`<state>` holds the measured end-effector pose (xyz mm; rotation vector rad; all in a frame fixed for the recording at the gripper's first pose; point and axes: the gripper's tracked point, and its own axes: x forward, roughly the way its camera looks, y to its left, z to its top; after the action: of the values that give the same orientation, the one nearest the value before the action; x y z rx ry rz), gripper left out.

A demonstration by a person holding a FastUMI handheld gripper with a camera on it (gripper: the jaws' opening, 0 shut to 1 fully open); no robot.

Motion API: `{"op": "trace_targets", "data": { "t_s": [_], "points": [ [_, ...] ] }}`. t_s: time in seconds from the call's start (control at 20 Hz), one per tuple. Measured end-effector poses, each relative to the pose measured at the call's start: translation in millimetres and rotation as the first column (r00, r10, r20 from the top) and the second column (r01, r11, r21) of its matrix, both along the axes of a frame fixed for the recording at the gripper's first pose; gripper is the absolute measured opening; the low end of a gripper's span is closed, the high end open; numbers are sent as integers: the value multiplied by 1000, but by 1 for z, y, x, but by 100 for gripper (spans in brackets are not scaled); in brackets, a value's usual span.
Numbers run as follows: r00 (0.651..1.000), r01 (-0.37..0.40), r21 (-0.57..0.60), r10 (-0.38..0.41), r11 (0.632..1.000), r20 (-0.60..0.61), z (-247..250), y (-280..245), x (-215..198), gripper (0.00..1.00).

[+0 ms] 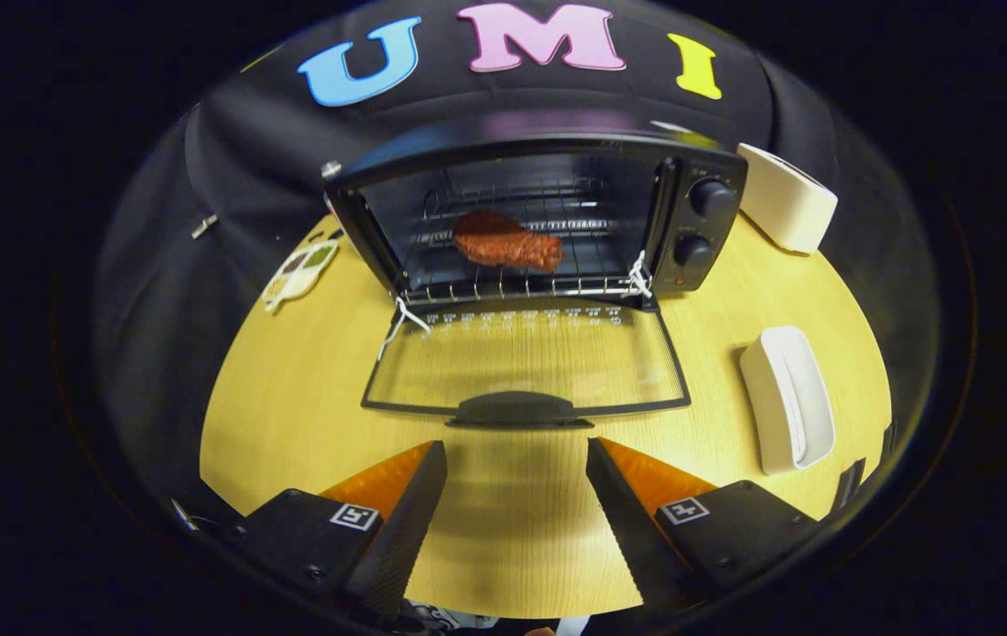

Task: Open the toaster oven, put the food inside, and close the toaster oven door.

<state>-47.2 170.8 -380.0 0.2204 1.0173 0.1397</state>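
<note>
Hovering above the wooden worktop (760,291), our tool (517,455) points toward the toaster oven (539,216), its fingers (420,503) spread wide apart and gripping nothing. Just ahead of the fingertips lies the oven's glass door (526,367), folded flat down, handle (514,409) nearest us. We see the food (506,240) resting on the rack (526,284) inside the open oven.

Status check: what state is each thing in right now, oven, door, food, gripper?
Toaster oven: open, standing on the table.
Door: folded fully down, flat, handle toward the fingers.
Steak: inside, resting on the rack.
Gripper: open, empty, just short of the door handle.
</note>
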Motion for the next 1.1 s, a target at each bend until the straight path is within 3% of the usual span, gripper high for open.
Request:
{"op": "trace_targets", "data": {
  "t_s": [0.6, 0.8, 0.95, 1.1],
  "points": [
    [990, -18, -73, 8, 997, -137, -59, 14, 3, 99],
    [993, -32, -110, 19, 993, -119, -62, 14, 16, 97],
    [989, 20, -116, -36, 993, -140, -62, 12, 21, 97],
    [993, 25, -112, -38, 993, -116, -59, 12, 20, 97]
  ]
}}
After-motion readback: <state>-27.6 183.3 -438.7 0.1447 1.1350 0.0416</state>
